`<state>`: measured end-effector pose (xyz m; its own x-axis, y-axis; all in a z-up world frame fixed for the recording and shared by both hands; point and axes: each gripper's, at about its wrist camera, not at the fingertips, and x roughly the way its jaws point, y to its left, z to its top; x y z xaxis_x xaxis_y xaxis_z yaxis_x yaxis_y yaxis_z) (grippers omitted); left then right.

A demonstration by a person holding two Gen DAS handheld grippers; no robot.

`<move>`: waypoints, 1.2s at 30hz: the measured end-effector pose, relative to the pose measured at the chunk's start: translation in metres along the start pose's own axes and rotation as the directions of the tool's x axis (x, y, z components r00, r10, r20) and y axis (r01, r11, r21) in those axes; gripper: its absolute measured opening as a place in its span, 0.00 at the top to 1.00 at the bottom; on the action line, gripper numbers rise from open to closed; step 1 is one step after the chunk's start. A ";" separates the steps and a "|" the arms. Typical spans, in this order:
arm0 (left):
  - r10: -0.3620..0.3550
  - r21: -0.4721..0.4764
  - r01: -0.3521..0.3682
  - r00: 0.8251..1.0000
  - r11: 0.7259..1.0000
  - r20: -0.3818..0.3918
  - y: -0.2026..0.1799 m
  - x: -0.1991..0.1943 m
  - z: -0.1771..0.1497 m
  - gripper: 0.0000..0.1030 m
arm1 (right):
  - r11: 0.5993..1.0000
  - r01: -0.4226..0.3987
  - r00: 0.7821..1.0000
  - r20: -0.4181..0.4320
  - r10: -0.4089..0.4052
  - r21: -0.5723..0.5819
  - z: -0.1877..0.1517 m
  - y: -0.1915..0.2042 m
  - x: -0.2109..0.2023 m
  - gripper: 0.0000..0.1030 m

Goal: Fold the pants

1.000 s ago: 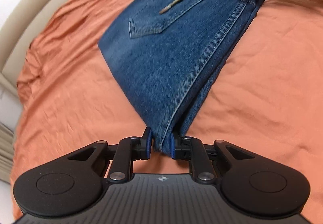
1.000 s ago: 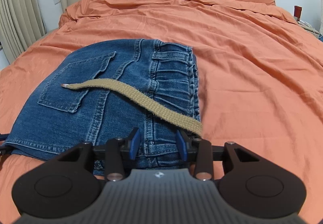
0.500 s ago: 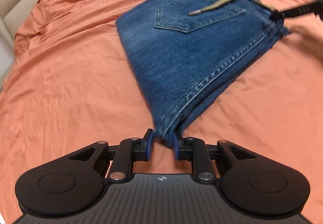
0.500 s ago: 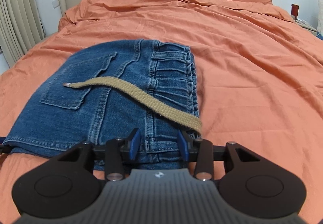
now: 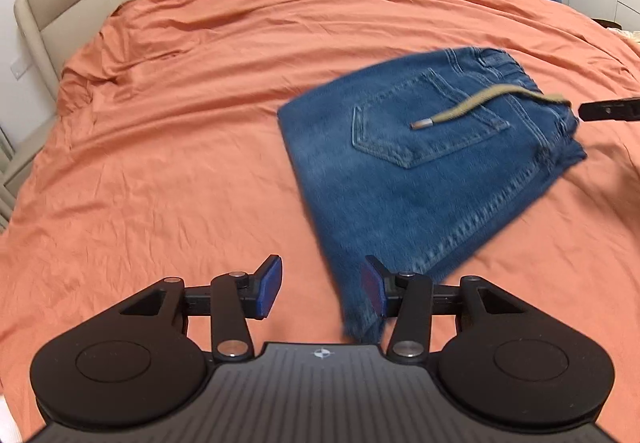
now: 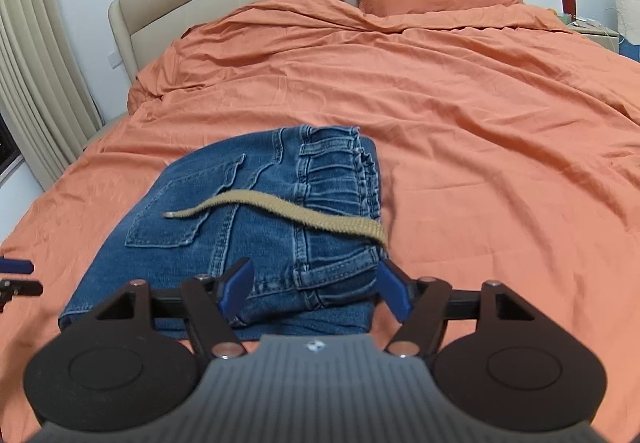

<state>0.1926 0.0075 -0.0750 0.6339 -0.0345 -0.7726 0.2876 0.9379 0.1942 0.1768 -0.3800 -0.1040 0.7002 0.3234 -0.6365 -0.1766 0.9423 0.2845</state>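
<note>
curtain (image 6: 36,83) only in right view, folded jeans (image 5: 420,171), left gripper (image 5: 322,289) spread

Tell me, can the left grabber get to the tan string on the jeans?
Probably yes. The left gripper is open at the near corner of the jeans, and the tan drawstring lies loose on top with nothing over it; it would just need to move forward.

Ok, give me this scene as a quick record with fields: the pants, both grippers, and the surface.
pants: folded blue jeans, back pocket up, lying on the bed
drawstring: tan cord lying across the pocket and waistband
left gripper: open, holding nothing, beside the jeans' near corner
right gripper: open, jaws either side of the waistband end
surface: orange duvet
</note>
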 end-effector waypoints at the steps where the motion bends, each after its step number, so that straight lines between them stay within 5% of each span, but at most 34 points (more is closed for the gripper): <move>1: 0.000 0.000 0.000 1.000 1.000 0.002 0.000 0.003 0.004 0.46 | 1.000 0.002 1.000 0.009 -0.002 0.007 0.001 0.000 0.000 0.31; 8: -0.017 -0.021 0.017 1.000 1.000 0.003 0.003 0.034 0.026 0.39 | 0.996 -0.013 0.999 0.043 0.009 0.089 0.018 -0.010 0.016 0.22; 13: -0.107 -0.207 0.109 0.994 0.972 0.023 0.029 0.066 0.035 0.30 | 0.982 -0.015 1.000 0.009 0.013 0.191 0.029 -0.036 0.044 0.22; 16: -0.183 -0.365 0.188 0.982 0.912 0.048 0.053 0.092 0.035 0.28 | 0.958 -0.047 0.998 -0.029 0.058 0.284 0.032 -0.059 0.063 0.21; 19: -0.254 -0.510 0.249 0.965 0.823 0.062 0.077 0.120 0.029 0.28 | 0.923 -0.078 0.994 -0.047 0.103 0.378 0.031 -0.081 0.078 0.21; 23: -0.342 -0.606 0.335 0.933 0.721 0.110 0.097 0.147 0.017 0.28 | 0.845 -0.184 0.972 -0.035 0.232 0.502 0.027 -0.100 0.098 0.25; 25: -0.384 -0.626 0.379 0.913 0.682 0.135 0.104 0.155 0.013 0.29 | 0.810 -0.219 0.958 -0.039 0.285 0.543 0.027 -0.104 0.110 0.35; 30: -0.467 -0.643 0.461 0.866 0.612 0.177 0.112 0.170 0.008 0.44 | 0.735 -0.283 0.923 -0.033 0.384 0.616 0.023 -0.114 0.132 0.47; 32: -0.498 -0.652 0.487 0.846 0.581 0.189 0.112 0.173 0.008 0.67 | 0.717 -0.299 0.913 -0.029 0.407 0.630 0.022 -0.115 0.136 0.55; 36: -0.464 -0.639 0.467 0.865 0.611 0.189 0.105 0.166 0.014 0.84 | 0.722 -0.322 0.910 -0.010 0.414 0.613 0.025 -0.111 0.132 0.72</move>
<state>0.3377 0.0952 -0.1748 0.5507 -0.5302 -0.6446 0.0131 0.7777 -0.6285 0.3060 -0.4439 -0.2011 0.5574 0.6853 -0.4687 0.0711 0.5231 0.8493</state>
